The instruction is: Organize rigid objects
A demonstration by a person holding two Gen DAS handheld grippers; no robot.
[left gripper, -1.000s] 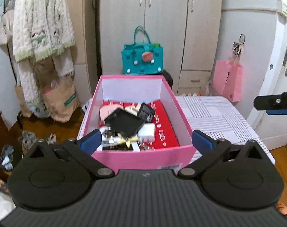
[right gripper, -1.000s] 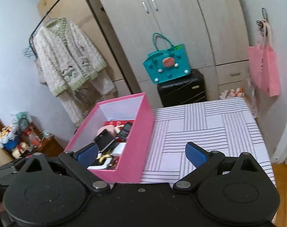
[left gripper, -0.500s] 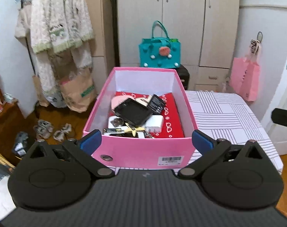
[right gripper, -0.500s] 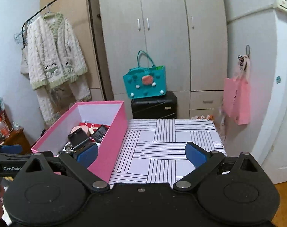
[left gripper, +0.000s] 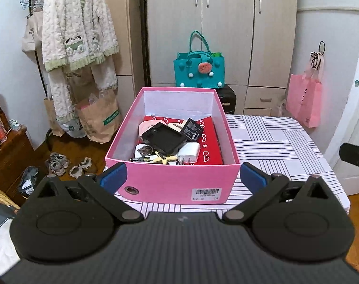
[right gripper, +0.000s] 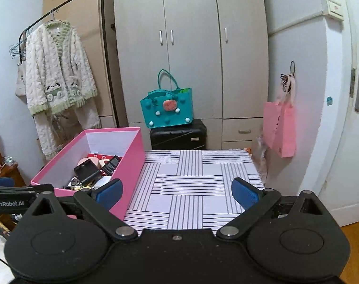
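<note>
A pink box (left gripper: 172, 182) (right gripper: 129, 156) stands at the left of a striped table (left gripper: 274, 146) (right gripper: 191, 184). It holds several small rigid items: a black case (left gripper: 164, 138), a black battery pack (left gripper: 192, 130), a white charger (left gripper: 190, 151), a thin battery (left gripper: 140, 159), keys and a red card. My left gripper (left gripper: 181, 178) hangs open in front of the box's near wall, empty. My right gripper (right gripper: 177, 193) is open over the bare striped cloth, right of the box, nothing between its fingers.
A wardrobe (right gripper: 191, 47) stands behind the table, with a teal bag (right gripper: 167, 108) on a black suitcase (right gripper: 179, 135). A pink bag (right gripper: 280, 127) hangs at the right near a door. A clothes rack with a fleece jacket (left gripper: 77, 28), paper bags and shoes are on the left.
Both grippers have drawn back and levelled out. The pink box now sits farther ahead of the left gripper, with its front label in view. Both stayed open.
</note>
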